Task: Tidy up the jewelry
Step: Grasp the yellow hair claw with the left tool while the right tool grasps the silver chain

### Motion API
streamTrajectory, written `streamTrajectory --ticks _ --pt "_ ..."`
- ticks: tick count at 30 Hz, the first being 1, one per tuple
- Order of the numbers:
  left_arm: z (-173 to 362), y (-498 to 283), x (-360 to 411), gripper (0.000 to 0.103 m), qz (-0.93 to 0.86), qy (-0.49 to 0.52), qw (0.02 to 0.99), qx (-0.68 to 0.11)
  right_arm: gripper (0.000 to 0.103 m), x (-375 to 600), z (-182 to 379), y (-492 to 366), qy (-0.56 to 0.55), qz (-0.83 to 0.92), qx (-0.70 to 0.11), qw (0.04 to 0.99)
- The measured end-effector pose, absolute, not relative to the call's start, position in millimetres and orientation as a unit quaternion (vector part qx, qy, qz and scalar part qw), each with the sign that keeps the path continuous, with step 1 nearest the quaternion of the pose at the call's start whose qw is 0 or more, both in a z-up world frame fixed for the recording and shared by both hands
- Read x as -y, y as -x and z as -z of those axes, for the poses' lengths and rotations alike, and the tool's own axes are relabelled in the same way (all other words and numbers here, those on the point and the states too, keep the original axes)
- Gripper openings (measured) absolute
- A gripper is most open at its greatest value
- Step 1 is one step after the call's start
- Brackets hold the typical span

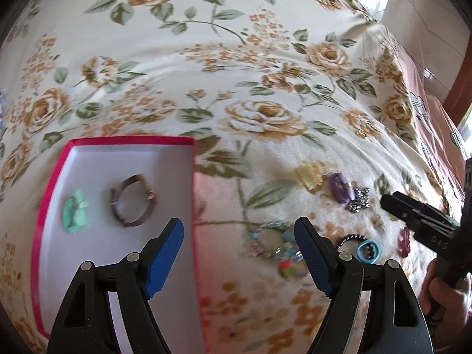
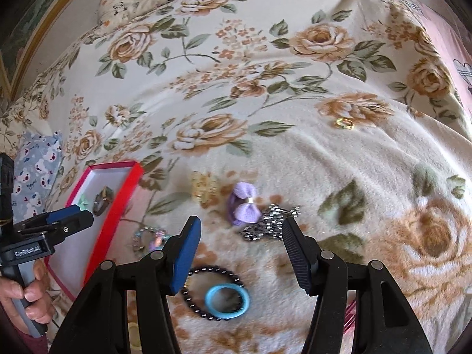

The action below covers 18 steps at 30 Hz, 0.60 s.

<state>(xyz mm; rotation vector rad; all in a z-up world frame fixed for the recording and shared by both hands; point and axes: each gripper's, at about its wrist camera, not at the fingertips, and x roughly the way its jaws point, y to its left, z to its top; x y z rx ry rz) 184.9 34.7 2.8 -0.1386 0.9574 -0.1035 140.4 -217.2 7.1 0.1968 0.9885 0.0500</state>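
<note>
The left gripper [image 1: 239, 253] hangs with its blue-padded fingers [image 1: 165, 262] spread wide and nothing between them; one finger sits over the white floor of the open pink box [image 1: 56, 177], the other over the bed just outside the box's right wall. The right gripper [image 2: 240, 253] is also released, its fingers [image 2: 185, 256] parted and empty, poised above the loose jewelry without touching any of it. A hand [image 2: 32, 298] grips the left tool's handle at the edge of the right wrist view.

Inside the box lie a mint-green bow clip [image 1: 74, 211] and, just beside it, a dark metal bangle [image 1: 134, 200] with a gold clasp. The rest is scattered on the floral blanket [image 1: 236, 59] to the right of the box: a pale yellow claw clip [image 2: 203, 187], a purple bow hair tie [image 2: 243, 205] touching a silver chain bracelet [image 2: 268, 222], a multicoloured beaded bracelet [image 1: 274, 244] close to the box wall, and a blue ring-shaped hair tie [image 2: 227, 298] overlapping a black beaded bracelet [image 2: 206, 271] right below the right gripper. A small gold ring [image 2: 344, 124] lies well apart, farther up the blanket. A pink piece [image 1: 403, 242] shows near the right tool, too blurred to identify.
</note>
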Motion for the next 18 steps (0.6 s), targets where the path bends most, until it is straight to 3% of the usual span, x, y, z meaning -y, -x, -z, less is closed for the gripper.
streamTrajectory --ticks 18 --pt "51.6 -290.0 31.5 0.077 0.115 0.06 0.859 -0.495 0.058 225.7 40.0 -160.3 -0.036 -0.027 -0.53 0.847"
